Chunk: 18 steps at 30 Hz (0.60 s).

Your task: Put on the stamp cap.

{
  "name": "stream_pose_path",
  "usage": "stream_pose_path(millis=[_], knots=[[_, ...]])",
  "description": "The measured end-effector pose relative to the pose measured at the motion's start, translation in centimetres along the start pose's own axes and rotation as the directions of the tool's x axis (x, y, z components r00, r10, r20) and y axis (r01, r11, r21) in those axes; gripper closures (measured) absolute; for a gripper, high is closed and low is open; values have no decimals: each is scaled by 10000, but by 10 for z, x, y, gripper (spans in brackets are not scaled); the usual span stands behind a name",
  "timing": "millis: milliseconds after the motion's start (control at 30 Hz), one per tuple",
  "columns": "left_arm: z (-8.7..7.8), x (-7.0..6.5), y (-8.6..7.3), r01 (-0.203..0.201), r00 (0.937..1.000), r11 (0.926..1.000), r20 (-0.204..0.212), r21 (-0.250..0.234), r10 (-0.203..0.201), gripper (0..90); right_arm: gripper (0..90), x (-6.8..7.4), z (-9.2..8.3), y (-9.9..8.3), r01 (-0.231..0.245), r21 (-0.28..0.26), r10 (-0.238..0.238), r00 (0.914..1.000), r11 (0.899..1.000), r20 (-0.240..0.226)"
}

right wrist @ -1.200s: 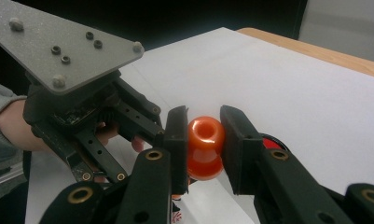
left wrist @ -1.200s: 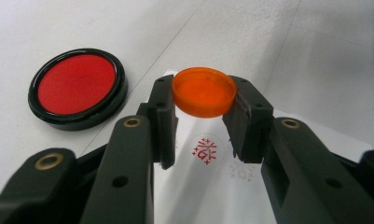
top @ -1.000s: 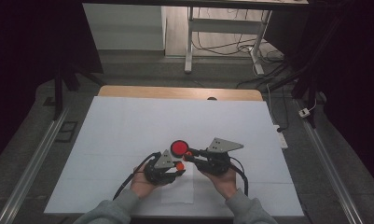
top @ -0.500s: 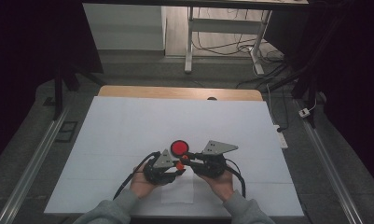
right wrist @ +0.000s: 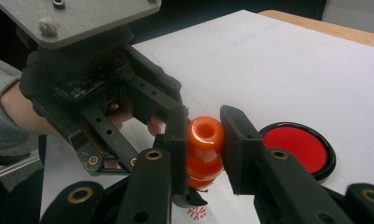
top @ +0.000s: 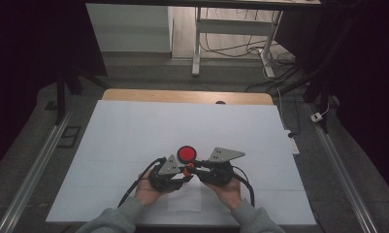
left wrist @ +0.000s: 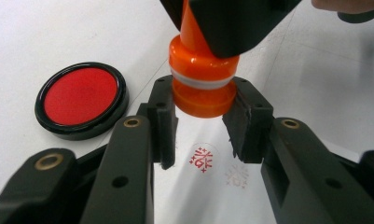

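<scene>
An orange stamp (left wrist: 202, 86) hangs just above the white paper, gripped from two sides. My left gripper (left wrist: 203, 116) is shut on its wide base, and my right gripper (right wrist: 205, 140) is shut on its rounded handle (right wrist: 205, 133). In the high view both grippers meet at the stamp (top: 187, 169) near the table's front, the left gripper (top: 181, 174) beside the right gripper (top: 192, 170). A round black pad of red ink (top: 186, 154) lies just behind them, also the ink pad (left wrist: 80, 95) in the left gripper view. A red print (left wrist: 202, 157) and a fainter print (left wrist: 236, 175) mark the paper under the stamp.
A large white sheet (top: 134, 141) covers the table, with a smaller slip of paper (top: 185, 201) under the hands. The wooden table edge (top: 148, 95) runs along the back. A white power strip (top: 291, 141) lies past the right edge. Cables trail from both grippers.
The right gripper has edged slightly left and toward the front edge. Both grips on the stamp are unchanged, and the left hand has stayed put.
</scene>
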<state>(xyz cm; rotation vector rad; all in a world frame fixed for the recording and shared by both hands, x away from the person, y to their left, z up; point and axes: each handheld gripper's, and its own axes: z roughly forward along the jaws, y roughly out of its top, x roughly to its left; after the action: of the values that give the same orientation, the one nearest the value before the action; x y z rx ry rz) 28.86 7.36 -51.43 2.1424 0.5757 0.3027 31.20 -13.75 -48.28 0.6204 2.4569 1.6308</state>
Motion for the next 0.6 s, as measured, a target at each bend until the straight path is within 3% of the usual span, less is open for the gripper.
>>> stream_pose_path(millis=[600], knots=[[-1, 0, 0, -9, 10000, 10000, -6, -49, 9, 645, 720, 1, 1, 0, 63, 72, -62, 10000, 10000, -42]])
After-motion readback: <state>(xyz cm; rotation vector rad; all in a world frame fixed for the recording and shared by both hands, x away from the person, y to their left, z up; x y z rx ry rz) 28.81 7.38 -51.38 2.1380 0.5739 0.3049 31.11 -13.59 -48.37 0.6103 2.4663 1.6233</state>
